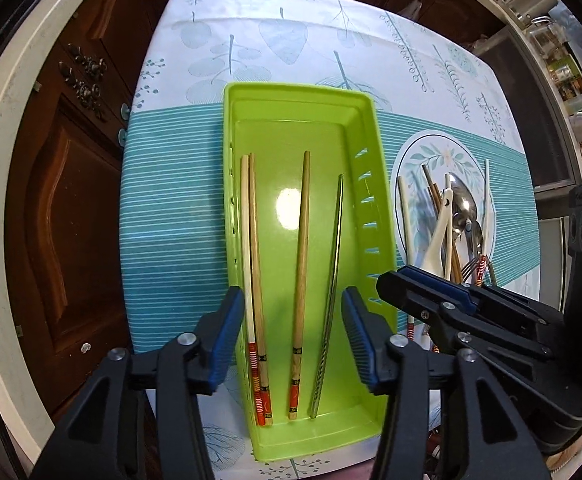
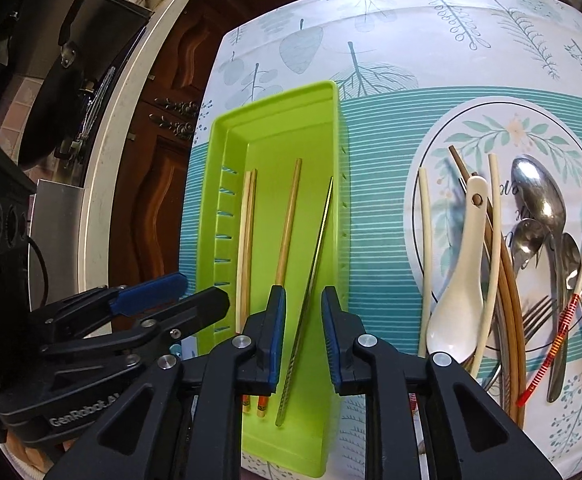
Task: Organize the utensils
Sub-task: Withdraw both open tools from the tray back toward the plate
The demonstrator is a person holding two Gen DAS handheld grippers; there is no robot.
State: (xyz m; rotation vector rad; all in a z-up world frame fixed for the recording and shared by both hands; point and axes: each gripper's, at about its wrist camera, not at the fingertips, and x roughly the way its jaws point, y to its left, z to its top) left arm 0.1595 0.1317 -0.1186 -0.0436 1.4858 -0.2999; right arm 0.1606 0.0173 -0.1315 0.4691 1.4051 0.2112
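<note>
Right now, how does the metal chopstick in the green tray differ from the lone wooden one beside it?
The metal chopstick is thin, silvery and shiny, with a ridged grip end; the wooden chopstick is thicker, tan and matte, with an orange and black painted end. The metal one lies between the right gripper's open fingers; the wooden one sits just outside them. Both lie lengthwise, flat on the tray floor.

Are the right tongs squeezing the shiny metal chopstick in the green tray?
Apart. In the right wrist view, the right tongs stand open, with green tray showing on both sides of the metal chopstick between the pads.
</note>
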